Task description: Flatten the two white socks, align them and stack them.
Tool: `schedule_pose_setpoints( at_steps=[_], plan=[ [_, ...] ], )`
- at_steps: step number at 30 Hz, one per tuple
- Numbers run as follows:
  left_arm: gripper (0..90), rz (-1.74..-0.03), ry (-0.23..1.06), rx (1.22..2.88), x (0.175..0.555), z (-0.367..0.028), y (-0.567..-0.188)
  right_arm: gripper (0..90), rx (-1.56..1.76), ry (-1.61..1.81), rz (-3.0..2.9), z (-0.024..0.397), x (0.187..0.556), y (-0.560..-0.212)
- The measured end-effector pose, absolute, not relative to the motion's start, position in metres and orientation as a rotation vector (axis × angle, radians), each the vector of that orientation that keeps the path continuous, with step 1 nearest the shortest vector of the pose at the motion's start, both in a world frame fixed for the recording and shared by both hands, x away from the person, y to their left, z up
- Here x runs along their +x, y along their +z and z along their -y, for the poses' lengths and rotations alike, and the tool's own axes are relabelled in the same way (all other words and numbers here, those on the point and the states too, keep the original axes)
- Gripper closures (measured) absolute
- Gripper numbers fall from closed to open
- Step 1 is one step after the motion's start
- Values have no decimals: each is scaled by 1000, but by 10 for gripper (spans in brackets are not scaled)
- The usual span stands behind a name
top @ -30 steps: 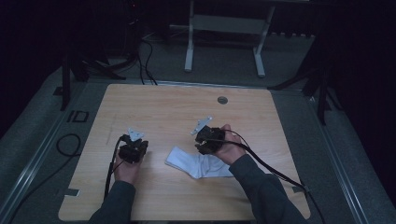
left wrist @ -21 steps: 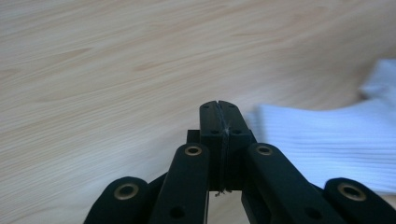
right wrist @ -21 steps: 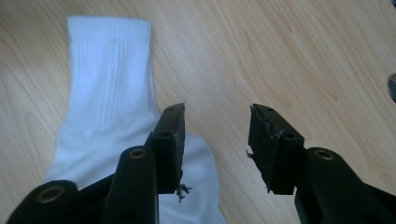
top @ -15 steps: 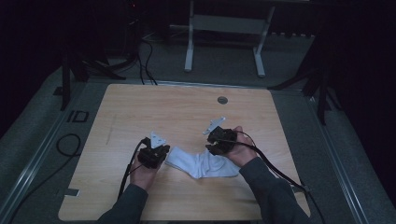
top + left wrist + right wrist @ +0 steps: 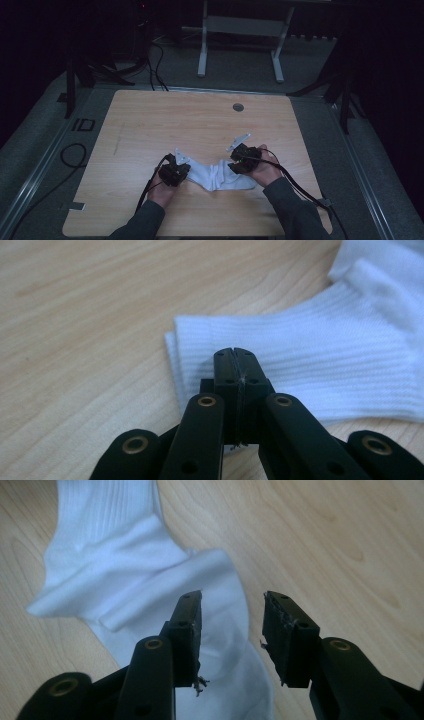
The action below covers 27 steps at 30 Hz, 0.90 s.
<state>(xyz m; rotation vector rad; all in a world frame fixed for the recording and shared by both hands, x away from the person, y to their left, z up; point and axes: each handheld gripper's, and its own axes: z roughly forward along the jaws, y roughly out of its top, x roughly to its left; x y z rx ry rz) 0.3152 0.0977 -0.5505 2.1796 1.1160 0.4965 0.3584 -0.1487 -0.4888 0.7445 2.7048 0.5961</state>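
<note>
A white ribbed sock (image 5: 220, 176) lies bent on the wooden table (image 5: 175, 115), between my two hands. In the left gripper view my left gripper (image 5: 235, 357) is shut, its tips just over the ribbed cuff of the sock (image 5: 340, 355), with nothing visible between the jaws. It sits at the sock's left end in the high view, left gripper (image 5: 184, 169). My right gripper (image 5: 232, 600) is open and its jaws have just been closing; the sock (image 5: 130, 555) lies beneath the gap, and the pads do not press on it. The right gripper (image 5: 236, 167) is at the sock's right end.
A round cable hole (image 5: 238, 107) sits near the table's far edge. Bare wood surrounds the sock. Cables trail from both grippers toward the near edge. A white desk frame (image 5: 240, 30) stands on the floor behind, and a cable loop (image 5: 75, 152) lies on the floor at left.
My left gripper has moved right to the sock's cuff end. My right gripper has moved right and nearer to me, down to the sock's other end.
</note>
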Motion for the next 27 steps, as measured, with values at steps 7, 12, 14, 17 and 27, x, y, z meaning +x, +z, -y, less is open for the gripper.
schedule_pose_setpoints(
  at_steps=[7,12,14,17,27],
  plan=[
    [899,-1120,499,2190,313,-98,-551,630,807,566,-2729,157,358,-499],
    [899,-1123,500,2191,313,-98,-552,653,875,570,-2726,164,361,-503],
    [899,-1124,502,2190,312,-98,-552,671,884,567,-2732,165,361,-505],
    [899,-1124,510,2193,312,-97,-552,673,895,560,-2738,164,361,-509],
    [900,-1129,533,2198,309,-95,-553,890,989,527,-2791,170,366,-523]
  ],
)
